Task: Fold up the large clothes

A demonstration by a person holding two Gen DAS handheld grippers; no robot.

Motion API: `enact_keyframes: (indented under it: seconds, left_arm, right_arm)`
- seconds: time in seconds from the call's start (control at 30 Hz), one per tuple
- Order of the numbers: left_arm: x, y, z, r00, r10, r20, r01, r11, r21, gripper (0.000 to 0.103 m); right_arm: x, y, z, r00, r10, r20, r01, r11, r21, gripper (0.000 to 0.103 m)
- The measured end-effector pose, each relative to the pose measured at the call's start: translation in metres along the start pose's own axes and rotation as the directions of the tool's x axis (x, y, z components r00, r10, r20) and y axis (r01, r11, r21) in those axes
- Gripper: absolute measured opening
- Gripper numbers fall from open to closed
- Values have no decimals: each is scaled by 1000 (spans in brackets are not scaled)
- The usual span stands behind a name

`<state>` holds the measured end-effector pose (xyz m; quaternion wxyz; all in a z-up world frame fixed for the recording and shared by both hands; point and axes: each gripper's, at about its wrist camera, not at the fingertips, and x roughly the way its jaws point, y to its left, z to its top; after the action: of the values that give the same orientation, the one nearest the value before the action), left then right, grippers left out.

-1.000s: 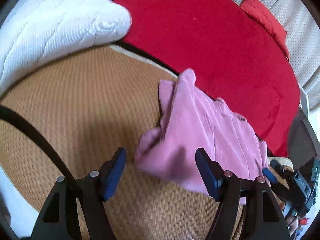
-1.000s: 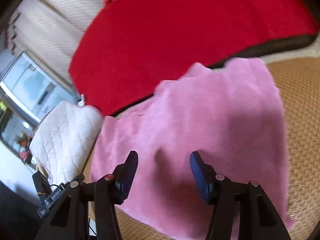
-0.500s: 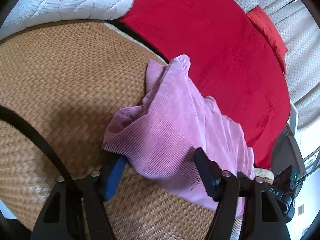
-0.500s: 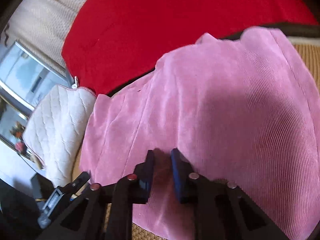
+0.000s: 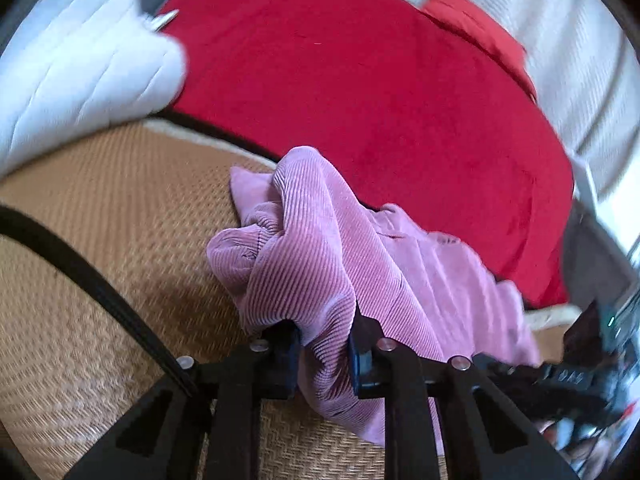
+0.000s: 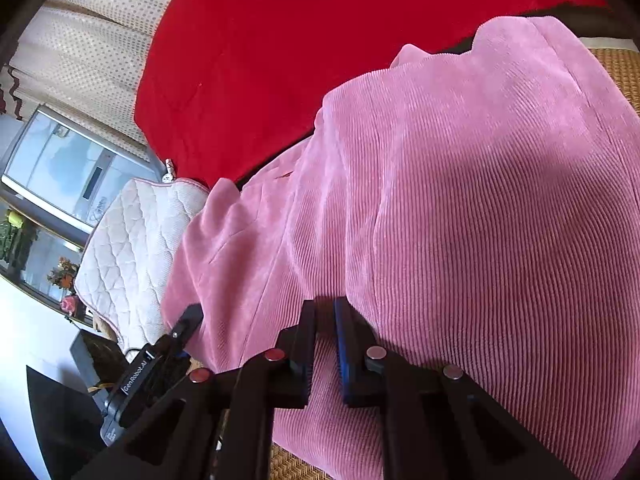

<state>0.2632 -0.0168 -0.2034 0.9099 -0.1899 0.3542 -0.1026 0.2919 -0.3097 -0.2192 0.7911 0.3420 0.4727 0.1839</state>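
Pink corduroy garment (image 5: 320, 264) lying bunched on woven mat (image 5: 100, 208), beside red blanket (image 5: 360, 92). Left gripper (image 5: 324, 344) clamped on a raised fold. Right gripper (image 6: 325, 344) nearly closed, pinching garment edge.

My right tool (image 6: 324, 344) pinches a fold of the pink corduroy garment (image 6: 460, 208). A red blanket (image 6: 280, 40) lies at twelve o'clock, a quilted white cushion (image 6: 132, 248) at nine.
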Motion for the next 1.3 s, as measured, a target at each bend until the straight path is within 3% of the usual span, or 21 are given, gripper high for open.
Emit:
enact_keyframes:
  seconds: [0.13,0.23,0.3,0.37,0.4,0.47,0.53,0.63,0.67,0.7,0.8,0.87,0.97,1.07,1.17,1.27,1.3]
  left_arm:
    - [1,-19,-6,999,5,34,-8,996,87,13]
    - [-4,-53,-16,998,-30,61,13,967,255,12]
    - [-8,-87,-35,997,-31,73,-6,891,453,12]
    - [-2,-115,-63,999,-33,31,6,771,637,12]
    - [4,-122,-74,1000,-26,3,17,729,684,12]
    - [13,-130,-91,1000,-8,-22,21,685,728,11]
    - [14,-133,-93,1000,-10,-18,20,686,728,11]
    - [16,-126,-82,997,-49,-60,76,746,661,12]
    - [16,-126,-80,996,-55,-66,85,756,649,12]
    - [17,-126,-80,996,-59,-69,90,760,644,12]
    - [16,-125,-81,996,-63,-69,93,759,644,12]
    - [12,-123,-80,995,-70,-72,100,765,636,12]
    - [4,-107,-76,994,-77,-75,108,768,632,12]
    - [-3,-100,-75,994,-82,-76,112,765,635,12]
    - [-3,-95,-72,992,-90,-85,124,762,636,13]
    - [-21,-86,-63,977,-146,-155,211,759,615,17]
    - [-29,-80,-58,967,-178,-180,252,759,600,19]
  right_arm:
    - [-1,-2,3,1000,16,-26,-16,1000,17,11]
    - [-1,-3,7,998,26,-56,-25,999,30,11]
    - [0,-8,10,996,50,-73,-47,998,49,11]
    - [-1,-14,13,991,100,-90,-91,991,98,13]
    - [-2,-17,15,987,128,-92,-117,987,114,15]
    - [-5,-16,18,988,136,-77,-126,985,119,15]
    - [-8,-11,18,991,121,-59,-115,989,97,21]
    - [-8,4,17,992,112,-63,-108,992,57,46]
    - [-9,9,16,991,122,-55,-119,992,47,61]
    - [-10,13,15,990,134,-45,-132,990,40,68]
    - [-10,21,17,984,175,-40,-174,984,32,76]
    - [-8,24,19,975,218,-47,-215,975,56,76]
    - [0,31,25,977,207,-54,-203,977,68,81]
    - [17,42,37,973,212,-86,-208,976,59,81]
    - [45,56,44,986,117,-116,-119,993,-7,80]
    - [68,58,44,993,-30,-116,20,996,-86,43]
    - [67,57,42,994,-44,-101,34,995,-93,38]
